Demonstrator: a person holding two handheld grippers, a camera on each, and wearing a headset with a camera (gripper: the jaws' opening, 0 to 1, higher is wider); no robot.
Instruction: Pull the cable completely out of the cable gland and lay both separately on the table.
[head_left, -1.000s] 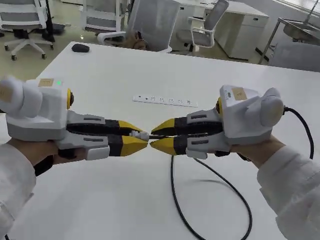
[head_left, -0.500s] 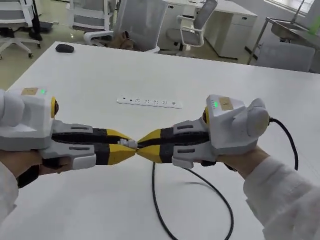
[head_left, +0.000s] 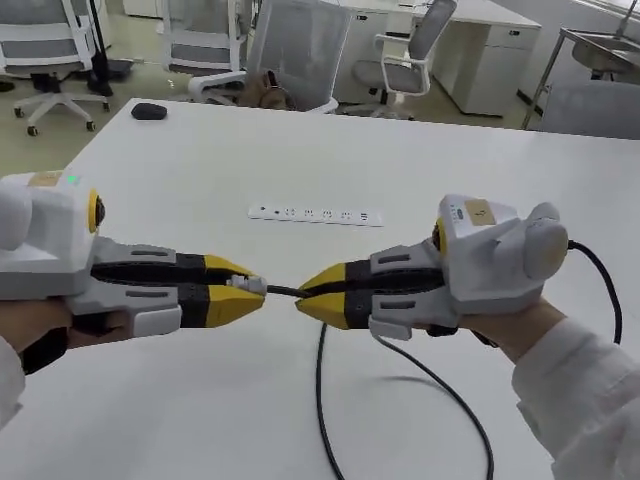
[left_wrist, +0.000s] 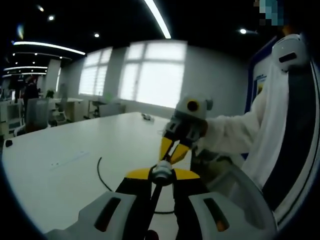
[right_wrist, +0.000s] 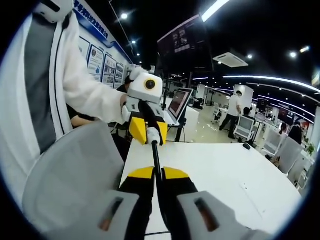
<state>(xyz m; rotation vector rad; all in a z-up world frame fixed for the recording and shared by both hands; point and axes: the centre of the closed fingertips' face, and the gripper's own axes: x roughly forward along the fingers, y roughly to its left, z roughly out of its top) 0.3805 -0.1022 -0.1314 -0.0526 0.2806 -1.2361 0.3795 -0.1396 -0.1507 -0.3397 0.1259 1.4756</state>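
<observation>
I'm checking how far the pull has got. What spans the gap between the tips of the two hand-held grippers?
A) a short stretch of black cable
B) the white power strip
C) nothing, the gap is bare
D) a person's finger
A: a short stretch of black cable runs from the white cable gland, clamped in the left hand-held gripper, across to the right hand-held gripper, which is shut on it.

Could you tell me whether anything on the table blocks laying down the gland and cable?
Nothing visible does. The table below the left gripper's gland is bare; only the cable's own slack lies under the right gripper, and the power strip sits farther back.
</observation>
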